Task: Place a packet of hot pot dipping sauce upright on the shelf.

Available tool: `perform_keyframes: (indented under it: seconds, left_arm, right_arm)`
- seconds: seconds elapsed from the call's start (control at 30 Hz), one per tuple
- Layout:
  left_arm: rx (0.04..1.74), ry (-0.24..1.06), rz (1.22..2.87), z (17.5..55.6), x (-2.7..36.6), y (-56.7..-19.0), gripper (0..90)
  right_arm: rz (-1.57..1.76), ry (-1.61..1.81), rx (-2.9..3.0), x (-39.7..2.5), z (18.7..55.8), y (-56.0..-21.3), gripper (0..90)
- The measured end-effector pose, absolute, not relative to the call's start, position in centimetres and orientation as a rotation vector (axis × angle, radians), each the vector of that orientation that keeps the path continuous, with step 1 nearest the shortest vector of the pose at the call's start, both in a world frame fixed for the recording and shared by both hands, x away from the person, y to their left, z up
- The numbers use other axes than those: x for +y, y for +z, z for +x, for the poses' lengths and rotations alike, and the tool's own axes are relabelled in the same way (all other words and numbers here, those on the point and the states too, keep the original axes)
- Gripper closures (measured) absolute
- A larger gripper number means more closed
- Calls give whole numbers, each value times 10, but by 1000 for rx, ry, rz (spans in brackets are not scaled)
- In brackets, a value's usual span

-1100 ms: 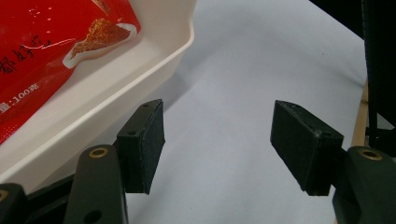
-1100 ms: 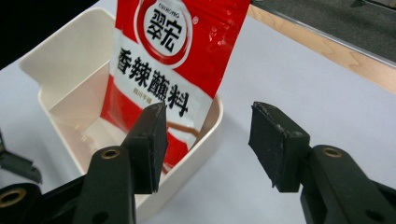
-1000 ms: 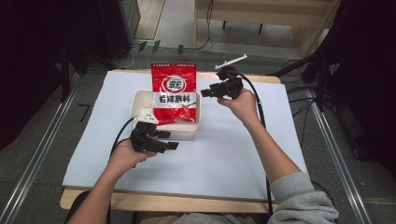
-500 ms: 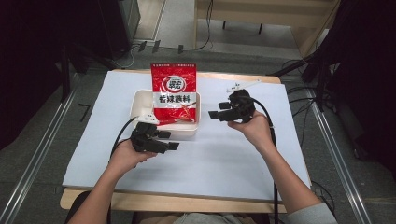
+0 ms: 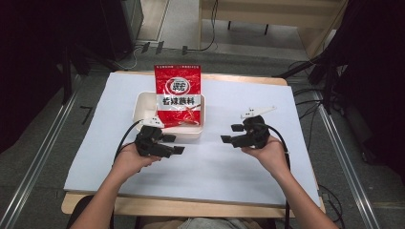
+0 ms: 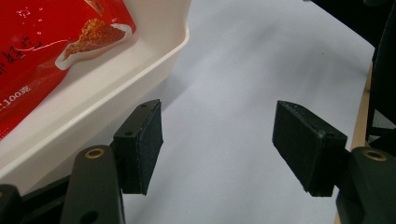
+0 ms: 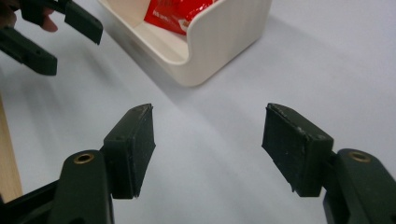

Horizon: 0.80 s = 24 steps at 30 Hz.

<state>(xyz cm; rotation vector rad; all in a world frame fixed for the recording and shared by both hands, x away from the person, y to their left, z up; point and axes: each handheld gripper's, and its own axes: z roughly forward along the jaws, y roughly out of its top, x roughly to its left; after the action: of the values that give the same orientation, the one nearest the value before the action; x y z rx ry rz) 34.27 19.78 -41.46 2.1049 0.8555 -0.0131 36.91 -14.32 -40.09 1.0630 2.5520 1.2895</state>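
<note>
A red snack bag [image 5: 177,94] with white lettering stands propped in a white rectangular tray [image 5: 143,102] at the middle of the white table sheet. The bag [image 6: 42,46] also fills the upper left of the left gripper view, inside the tray [image 6: 121,84]. My left gripper [image 5: 174,144] is open, low over the sheet just in front of the tray's near edge, nothing between its pads [image 6: 148,142]. My right gripper [image 5: 231,134] is open too, to the right of the tray and apart from it, pointing left. In the right gripper view the tray's corner [image 7: 219,42] lies ahead of the empty gripper [image 7: 208,149].
The white sheet [image 5: 229,171] covers a wooden table [image 5: 200,208] whose front edge shows below it. The left gripper's jaws [image 7: 51,37] appear far off in the right gripper view. Cables and dark equipment [image 5: 310,71] lie on the floor beyond the table.
My right gripper has drawn back from beside the bag's top, down and toward the person, to the sheet right of the tray. The left gripper has stayed put.
</note>
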Motion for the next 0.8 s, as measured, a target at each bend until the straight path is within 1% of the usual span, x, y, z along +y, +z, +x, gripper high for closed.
perform_keyframes:
  seconds: [0.23,0.43,0.8]
  left_arm:
    - [860,-1,2105,340,197,-415,328]
    - [853,1,2103,339,196,-415,326]
    - [852,-1,2110,339,194,-418,326]
  right_arm:
    - [1096,1344,2511,-158,353,-417,334]
    - [1153,1328,2502,-165,352,-428,326]
    - [1149,1321,2488,-167,354,-429,327]
